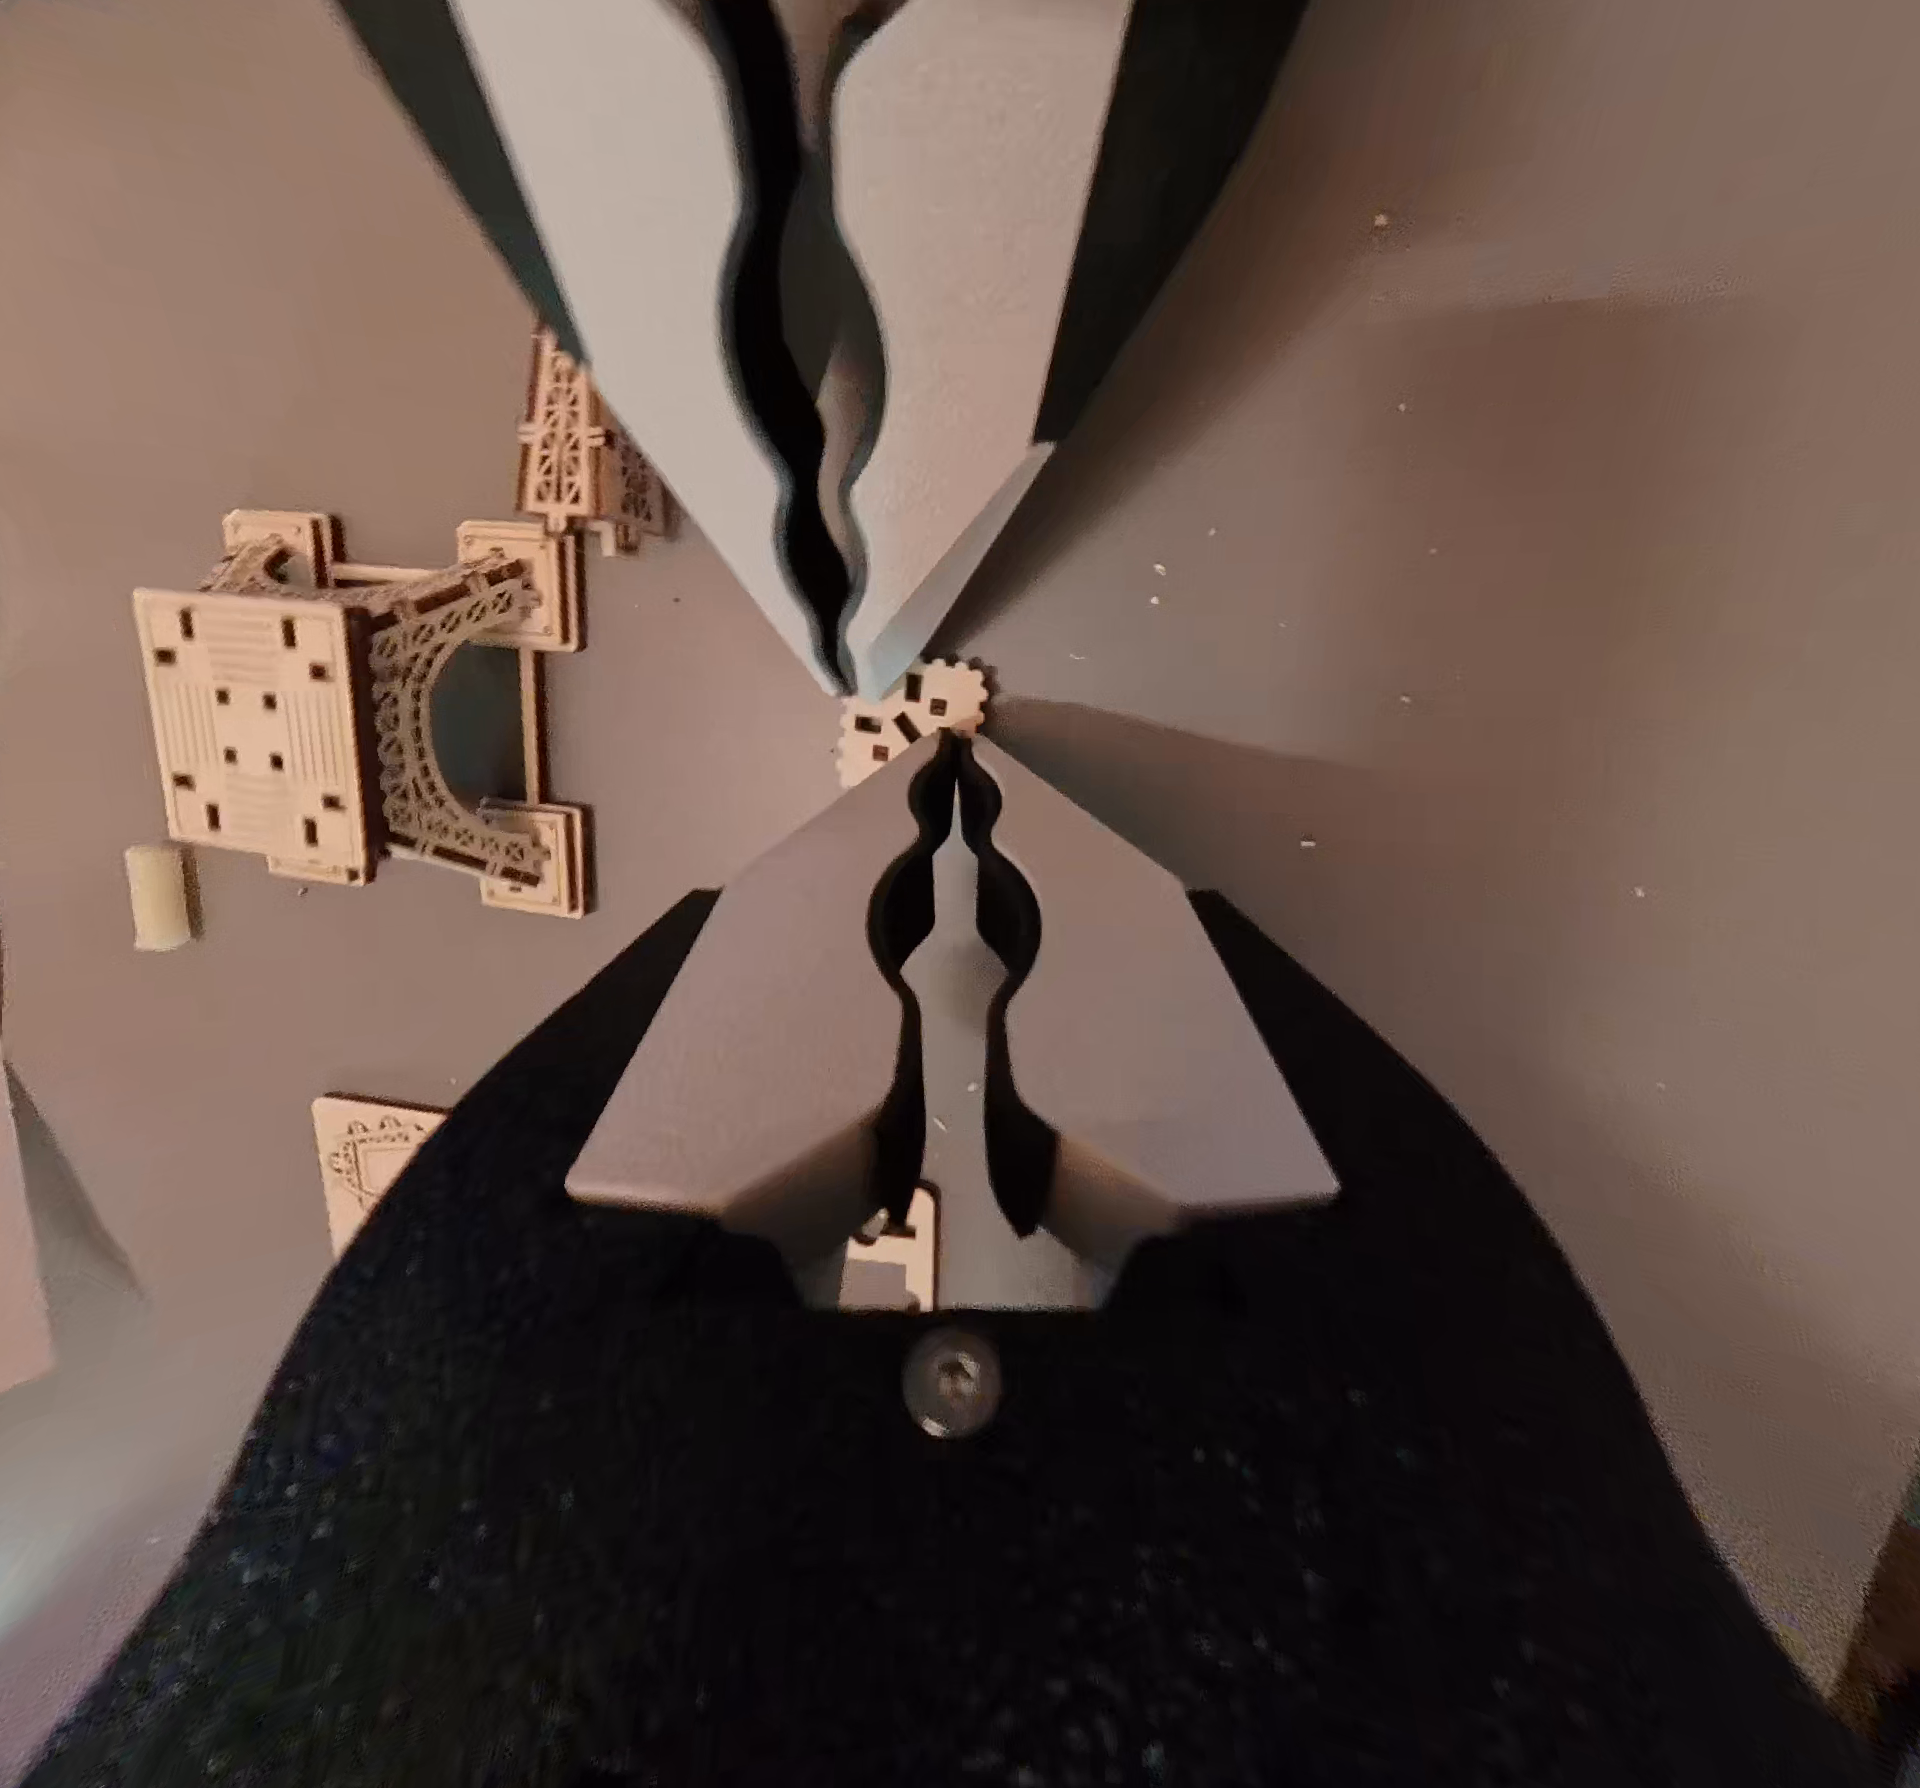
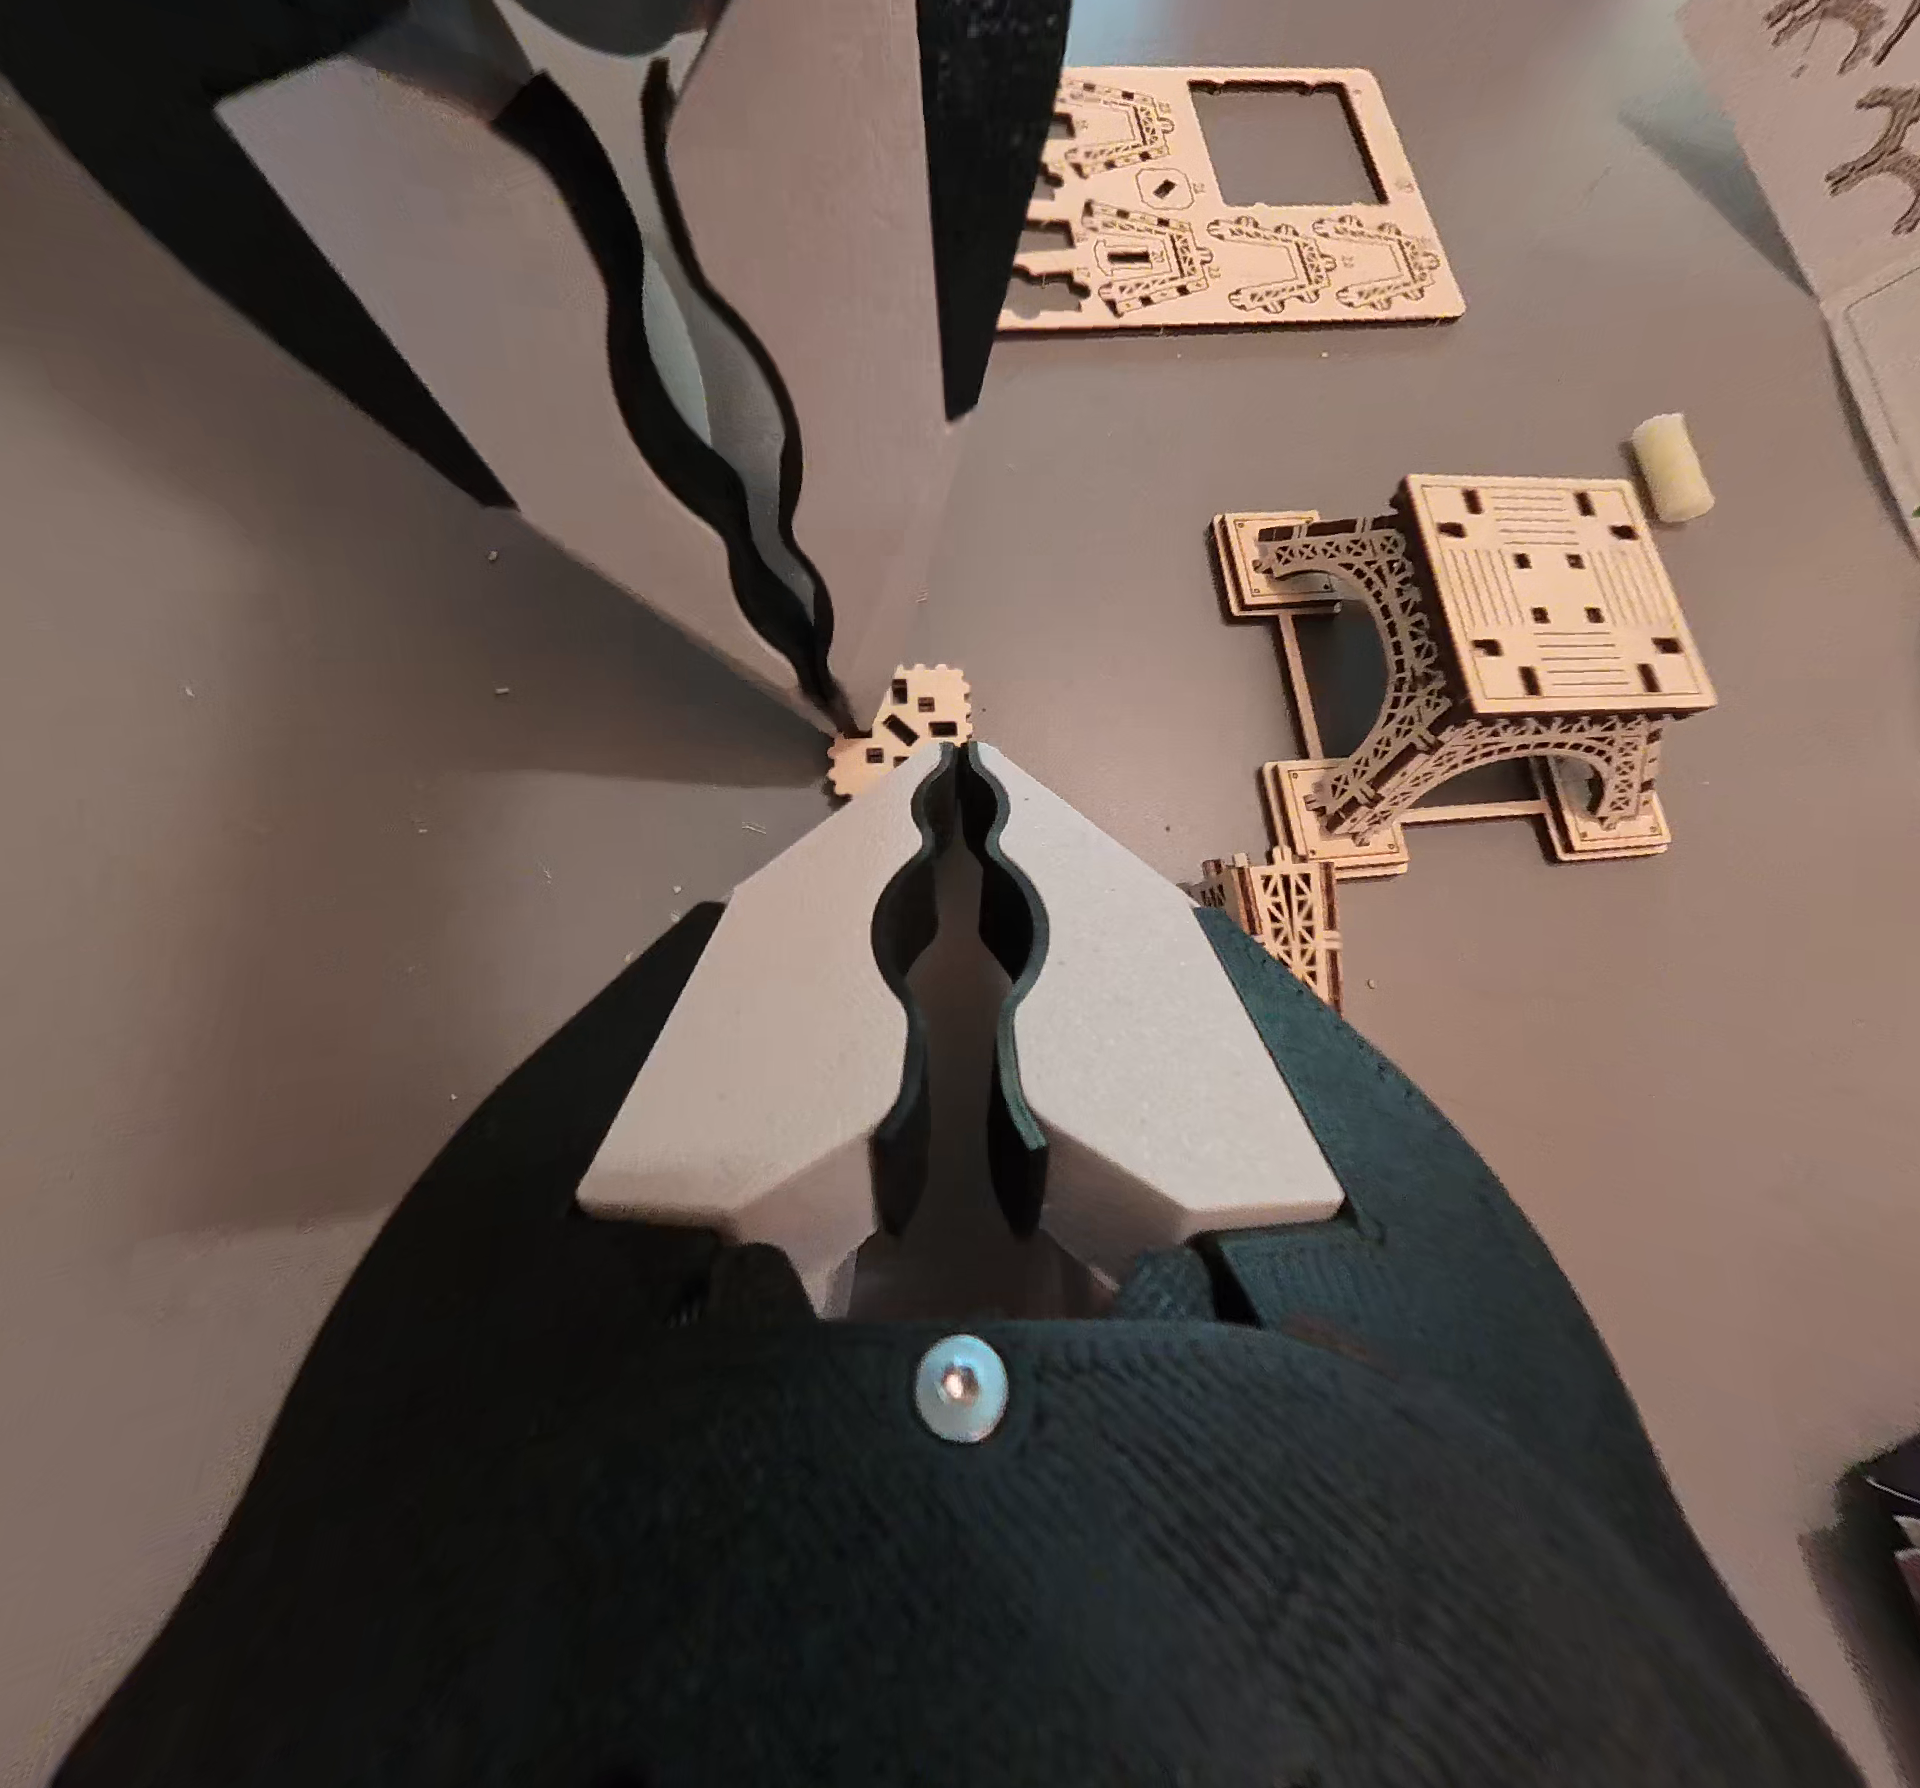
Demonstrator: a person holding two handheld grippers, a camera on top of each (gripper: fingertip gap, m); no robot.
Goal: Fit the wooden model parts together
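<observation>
I've got both grippers pinched on the small notched wooden plate [image 1: 914,722]: left gripper [image 1: 951,741] closed on one edge, right gripper [image 2: 961,749] closed on the opposite edge, above the bench [image 2: 312,907]; tower base [image 2: 1475,658] sits nearby.

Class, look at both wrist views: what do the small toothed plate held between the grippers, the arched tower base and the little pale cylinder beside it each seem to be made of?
Toothed plate: thin pale wood, probably laser-cut plywood, judging by its dark slot edges and matt face.
Arched tower base: the same light wood, unpainted, with fine lattice cut-outs and layered edges.
Pale cylinder: cream and slightly translucent, perhaps wax; the pictures leave it open.
</observation>
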